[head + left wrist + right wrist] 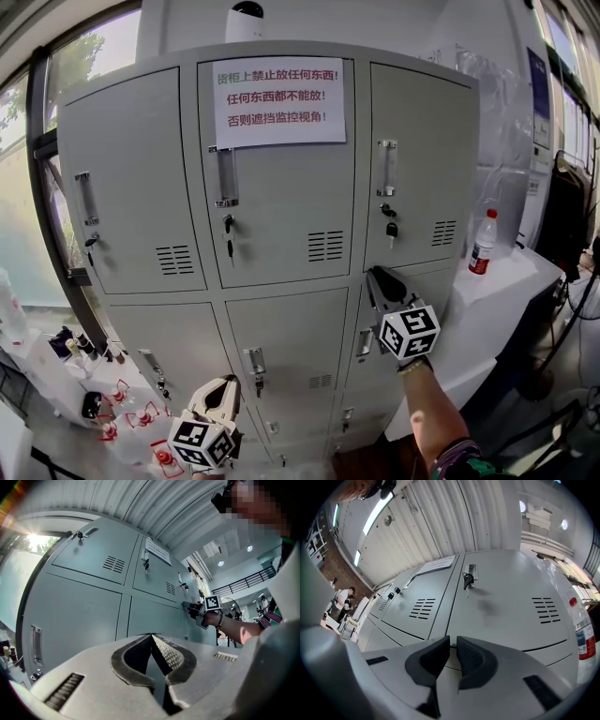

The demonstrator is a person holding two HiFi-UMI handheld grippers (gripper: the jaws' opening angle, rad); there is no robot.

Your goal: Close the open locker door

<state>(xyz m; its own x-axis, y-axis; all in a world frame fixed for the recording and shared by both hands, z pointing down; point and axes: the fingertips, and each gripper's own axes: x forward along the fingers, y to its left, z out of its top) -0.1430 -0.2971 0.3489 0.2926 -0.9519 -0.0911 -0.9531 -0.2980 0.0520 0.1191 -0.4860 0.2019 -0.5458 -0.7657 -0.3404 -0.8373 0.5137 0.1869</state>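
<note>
A grey locker bank [272, 216] fills the head view, and every door I can see looks flush. My right gripper [374, 273] points at the second-row right door [422, 281], its tip by that door's left seam above the handle [364, 343]; whether it touches I cannot tell. In the right gripper view the right gripper [453, 640] shows a narrow slit between its pads with nothing in it. My left gripper [228, 382] hangs low before the bottom doors, away from them. The left gripper [151, 635] has its tips together, empty.
A paper notice [279, 101] is taped to the top middle door. Keys hang in several locks [391, 228]. A white table [511, 281] with a water bottle [483, 242] stands right of the lockers. Red and white clutter [141, 417] lies on the floor at lower left.
</note>
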